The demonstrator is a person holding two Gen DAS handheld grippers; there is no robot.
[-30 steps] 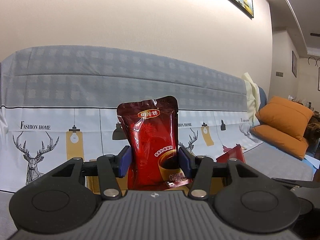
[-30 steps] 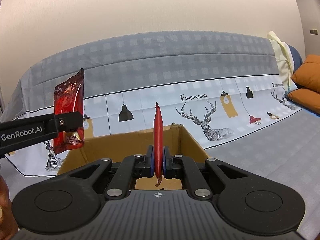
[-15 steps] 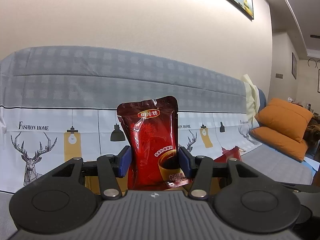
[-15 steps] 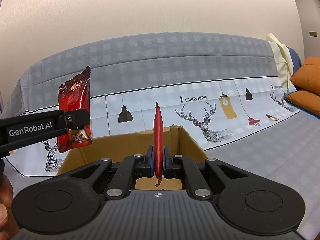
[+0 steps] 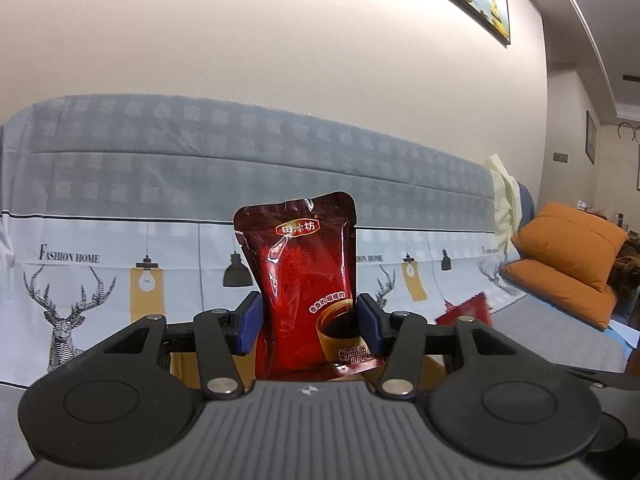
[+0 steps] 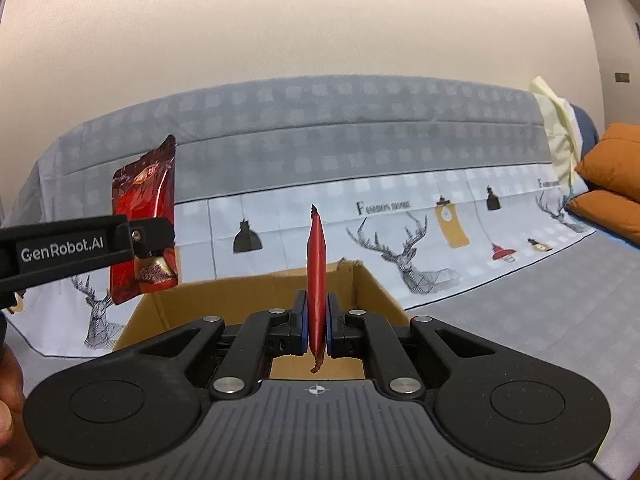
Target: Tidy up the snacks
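The left gripper [image 5: 308,322] has its blue pads [image 5: 249,322] standing on either side of a dark red pouch [image 5: 304,284]; its jaws have just been opening a little, and the pouch stands upright between them with the pads at its side edges, though the left wrist view does not settle whether they still press on it. In the right wrist view the same pouch hangs at the tip of the left gripper's black finger, clear above the near left corner of a cardboard box [image 6: 256,292]. The right gripper [image 6: 317,322] is clenched on a thin red packet [image 6: 317,276], seen edge-on and upright, its serrated top rising above the box's far wall and its lower tip hanging just below the pads. The open box lies directly beyond and below both grippers, its torn far right corner standing a little higher than the rest of the rim; the visible part of the interior holds nothing. Behind the box, a sofa cover [image 6: 400,152] printed with deer and lamps slopes up to the wall, close to the box's far edge. To the right, the grey seat runs open and flat toward two orange cushions [image 5: 568,264]. A fingertip [image 6: 6,432] shows at the near left edge.
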